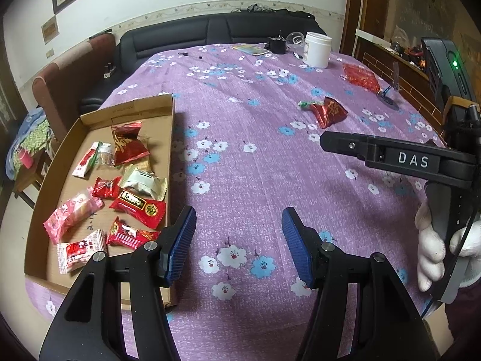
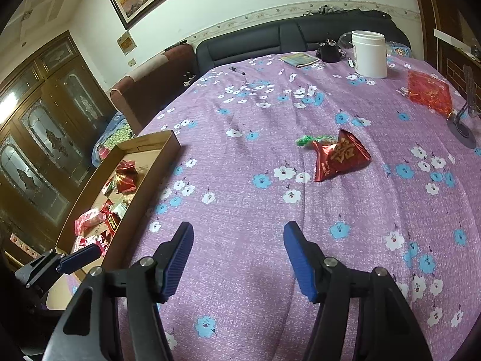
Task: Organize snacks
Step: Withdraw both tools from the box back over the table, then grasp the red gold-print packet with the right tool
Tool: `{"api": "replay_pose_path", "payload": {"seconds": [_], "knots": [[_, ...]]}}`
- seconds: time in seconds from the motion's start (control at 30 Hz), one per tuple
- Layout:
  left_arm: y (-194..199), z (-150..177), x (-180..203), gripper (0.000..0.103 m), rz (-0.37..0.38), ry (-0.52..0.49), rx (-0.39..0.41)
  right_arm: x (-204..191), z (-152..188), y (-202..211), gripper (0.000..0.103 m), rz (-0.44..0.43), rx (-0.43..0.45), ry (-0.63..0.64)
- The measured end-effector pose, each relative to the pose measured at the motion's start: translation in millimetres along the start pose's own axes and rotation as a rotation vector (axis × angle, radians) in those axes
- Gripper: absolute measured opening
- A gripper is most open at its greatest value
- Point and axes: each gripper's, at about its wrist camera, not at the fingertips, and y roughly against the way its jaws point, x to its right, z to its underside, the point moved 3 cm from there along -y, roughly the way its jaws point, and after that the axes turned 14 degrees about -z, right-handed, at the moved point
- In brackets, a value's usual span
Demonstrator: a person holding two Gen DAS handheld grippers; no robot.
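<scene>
Jaws of both grippers gape empty over bare tablecloth (image 2: 270, 195) between tray (image 1: 170, 138) edge and red packet (image 2: 339, 158).

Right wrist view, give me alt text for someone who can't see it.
The open, empty right gripper hovers over a purple floral tablecloth, facing a red triangular snack packet with a green-wrapped candy touching it. At left, a cardboard tray holds assorted wrapped snacks, with the left gripper's blue fingertip near it. A white jar stands at the far edge.
</scene>
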Motion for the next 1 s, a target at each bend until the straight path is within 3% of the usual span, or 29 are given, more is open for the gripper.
{"api": "replay_pose_path", "payload": {"seconds": [0.27, 0.67, 0.87, 1.0], "knots": [[-5, 4, 7, 0.060, 0.028, -0.007, -0.017, 17, -1, 4, 0.066, 0.023, 0.007, -0.040], [-17, 8, 19, 0.060, 0.140, -0.004, -0.036, 86, -28, 33, 0.066, 0.172, 0.098, -0.155], [-23, 10, 10, 0.060, 0.163, 0.030, -0.050, 105, -68, 7, 0.066, 0.226, 0.107, -0.143], [-27, 12, 0, 0.060, 0.174, 0.067, -0.063, 111, -91, -27, 0.066, 0.238, 0.062, -0.124]]}}
